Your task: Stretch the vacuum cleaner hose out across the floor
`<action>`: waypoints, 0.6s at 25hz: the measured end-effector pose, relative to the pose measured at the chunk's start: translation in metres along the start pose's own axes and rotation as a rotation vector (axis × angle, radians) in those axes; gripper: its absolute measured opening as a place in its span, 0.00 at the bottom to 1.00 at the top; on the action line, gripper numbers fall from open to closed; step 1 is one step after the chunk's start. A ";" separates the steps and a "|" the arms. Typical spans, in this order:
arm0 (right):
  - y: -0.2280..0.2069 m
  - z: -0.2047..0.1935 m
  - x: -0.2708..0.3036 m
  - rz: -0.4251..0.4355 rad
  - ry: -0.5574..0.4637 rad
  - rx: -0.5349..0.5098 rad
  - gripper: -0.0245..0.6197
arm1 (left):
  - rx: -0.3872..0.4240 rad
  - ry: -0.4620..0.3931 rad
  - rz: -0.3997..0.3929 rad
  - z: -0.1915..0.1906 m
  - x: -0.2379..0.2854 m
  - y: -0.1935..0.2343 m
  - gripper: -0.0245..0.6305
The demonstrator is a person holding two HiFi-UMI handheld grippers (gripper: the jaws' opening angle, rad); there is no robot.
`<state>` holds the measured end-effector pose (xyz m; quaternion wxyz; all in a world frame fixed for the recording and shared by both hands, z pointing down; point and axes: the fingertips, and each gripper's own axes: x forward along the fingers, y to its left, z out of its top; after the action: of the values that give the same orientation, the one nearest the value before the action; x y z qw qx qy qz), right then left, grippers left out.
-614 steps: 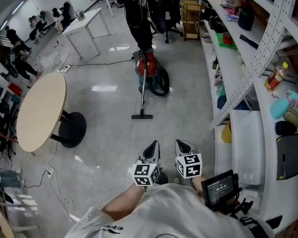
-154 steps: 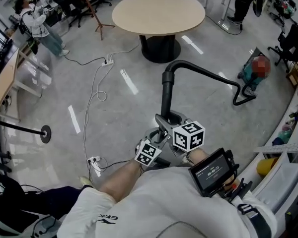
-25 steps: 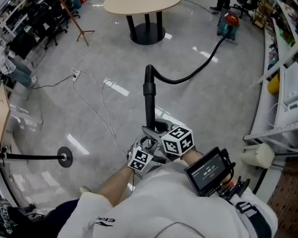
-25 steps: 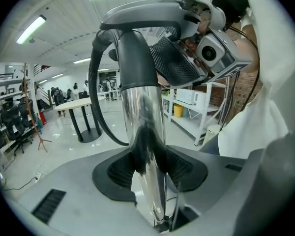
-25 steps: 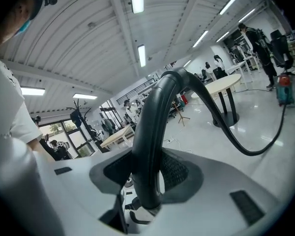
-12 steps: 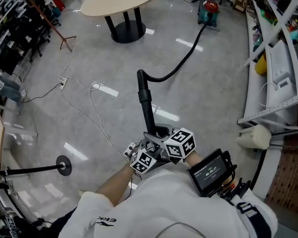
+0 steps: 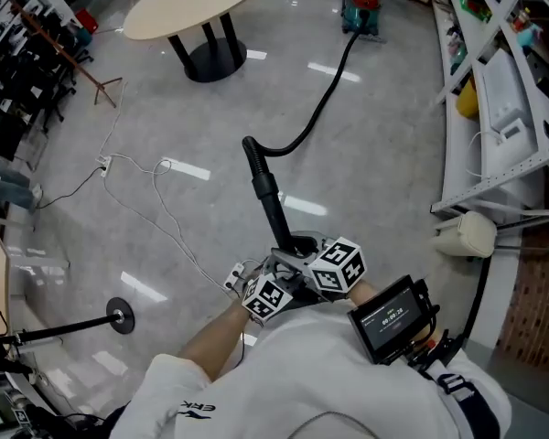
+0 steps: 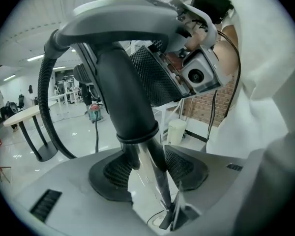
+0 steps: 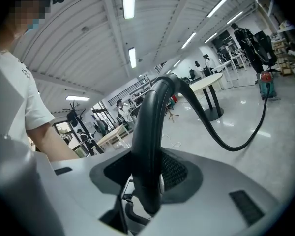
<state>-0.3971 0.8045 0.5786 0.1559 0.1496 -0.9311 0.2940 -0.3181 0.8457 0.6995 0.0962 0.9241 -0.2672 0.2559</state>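
Observation:
The red and teal vacuum cleaner [image 7: 360, 5] stands far off at the top of the head view. Its black hose [image 7: 320, 99] runs in a long line across the floor to the bent top of the wand [image 7: 267, 195]. Both grippers hold the wand close to my body. My left gripper [image 7: 276, 269] has the chrome tube [image 8: 150, 173] between its pads [image 8: 184, 166], just below the black collar; its jaws have just been opening a little, and the pads still touch the tube. My right gripper [image 9: 146, 173] is shut on the black curved handle [image 9: 150, 132].
A round beige table [image 7: 192, 3] stands at the upper left. A white cable [image 7: 156, 208] and a power strip [image 7: 102, 163] lie on the floor to the left. A stand base [image 7: 119, 318] is lower left. Shelving [image 7: 494, 80] and a white bin [image 7: 465, 236] line the right.
The cleaner and the table have slid left and farther up the head view. The hose's curve has flattened into a straighter line. Both grippers stay on the wand.

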 end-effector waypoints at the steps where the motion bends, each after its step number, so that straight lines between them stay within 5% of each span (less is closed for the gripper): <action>1: -0.002 -0.005 -0.002 -0.006 0.005 -0.009 0.28 | 0.002 0.001 -0.006 0.000 0.002 -0.002 0.30; 15: -0.022 -0.049 -0.013 -0.031 0.030 0.002 0.28 | 0.014 0.021 -0.112 -0.003 0.003 -0.024 0.31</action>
<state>-0.3672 0.8190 0.6227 0.1743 0.1596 -0.9258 0.2949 -0.3038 0.8658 0.7023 0.1069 0.9354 -0.2125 0.2616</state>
